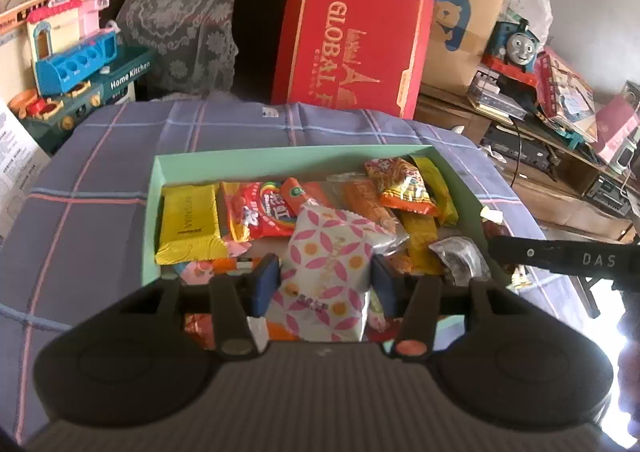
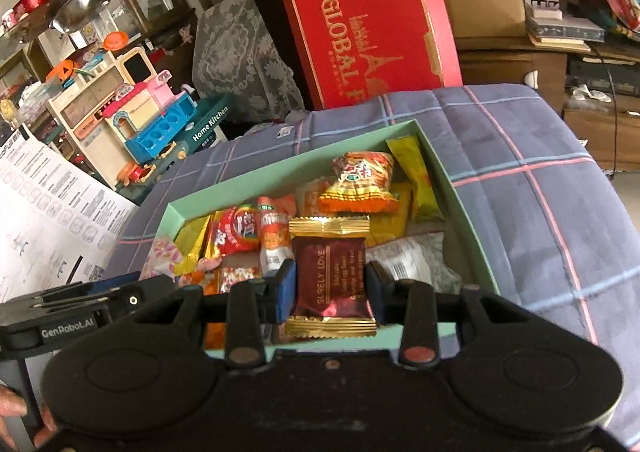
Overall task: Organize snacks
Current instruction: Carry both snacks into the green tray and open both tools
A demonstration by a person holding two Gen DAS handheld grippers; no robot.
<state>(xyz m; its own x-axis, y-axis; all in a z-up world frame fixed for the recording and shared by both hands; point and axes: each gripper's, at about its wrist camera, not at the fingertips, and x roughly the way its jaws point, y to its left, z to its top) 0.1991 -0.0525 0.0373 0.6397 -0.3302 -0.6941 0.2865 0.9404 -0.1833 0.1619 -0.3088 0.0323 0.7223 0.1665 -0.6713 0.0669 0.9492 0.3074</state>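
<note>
The left gripper (image 1: 325, 280) is closed on a white snack packet with pink petal shapes and orange dots (image 1: 328, 272), its blue pads pressed to the packet's two sides. The packet stands nearly upright over the near end of a mint-green box (image 1: 156, 187).

The right gripper (image 2: 331, 286) grips a dark red packet with gold crimped ends, printed "SURELY LOVE" (image 2: 330, 280), also held over the near edge of the same box (image 2: 460, 187). In the left view, the right gripper's black arm (image 1: 560, 258) reaches in from the right side, just beside the box's right wall.

The box is shallow, open-topped and crowded with snacks. A flat yellow packet (image 1: 190, 226) lies at its left end. Next to it is a red bag with a rainbow stripe (image 1: 260, 213), then a small orange tube-shaped pack (image 1: 294, 193). Toward the far right corner sits an orange and yellow crinkled bag (image 1: 404, 187), resting on long olive-yellow wrappers (image 1: 434, 181). A silvery foil packet (image 1: 460, 258) lies by the near right corner.

The box rests on a blue plaid cloth with pink and pale lines (image 1: 100, 179). Behind it stands a large red gift box lettered "GLOBAL" in gold (image 1: 352, 35). To the left is a toy kitchen set marked "Home Kitchen" (image 1: 88, 67); to the right, a blue Thomas train toy (image 1: 516, 41) sits on a cluttered shelf.
</note>
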